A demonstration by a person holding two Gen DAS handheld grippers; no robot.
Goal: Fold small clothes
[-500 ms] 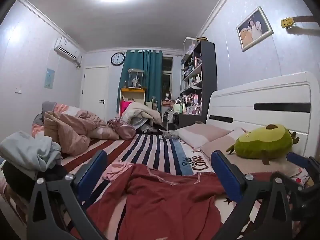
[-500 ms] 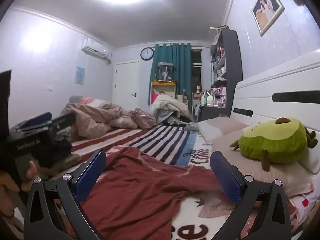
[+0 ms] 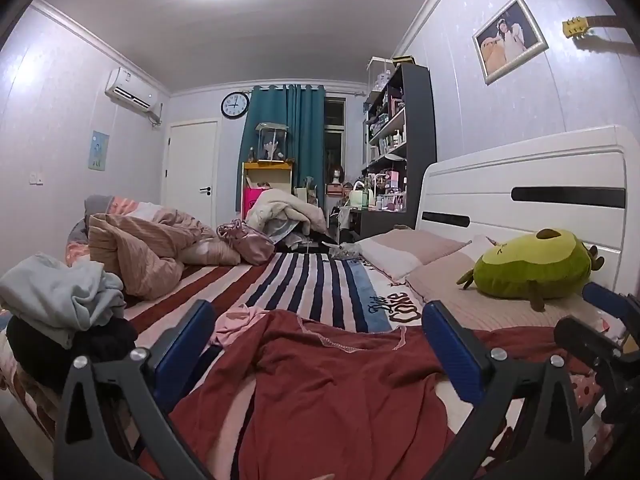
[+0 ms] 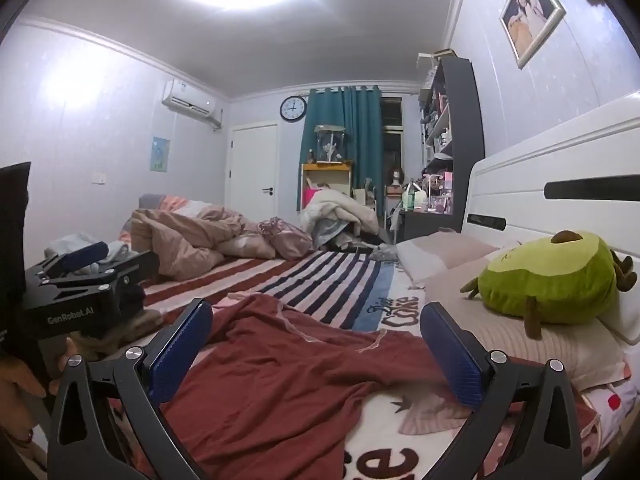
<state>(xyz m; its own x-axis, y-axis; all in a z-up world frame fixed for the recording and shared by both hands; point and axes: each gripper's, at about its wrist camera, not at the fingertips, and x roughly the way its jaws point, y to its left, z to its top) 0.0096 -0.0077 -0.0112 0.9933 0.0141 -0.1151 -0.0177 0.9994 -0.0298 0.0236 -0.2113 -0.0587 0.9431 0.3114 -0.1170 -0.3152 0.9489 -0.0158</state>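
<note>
Red garment [image 3: 328, 384] x1, pillows x2, avocado plush [image 3: 532, 268] x1.

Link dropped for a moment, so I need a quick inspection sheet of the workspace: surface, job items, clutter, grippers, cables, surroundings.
Surface: bed with striped blanket, unmade.
Job's things: red garment spread crumpled in front of both grippers, unfolded; pink cloth beside it.
Clutter: pile of clothes on the left, bunched duvet, avocado plush on the pillows.
Grippers: left gripper and right gripper both wide open, holding nothing.
Cables: nothing seen.
Surroundings: white headboard, shelf unit, teal curtain, closed door.
</note>
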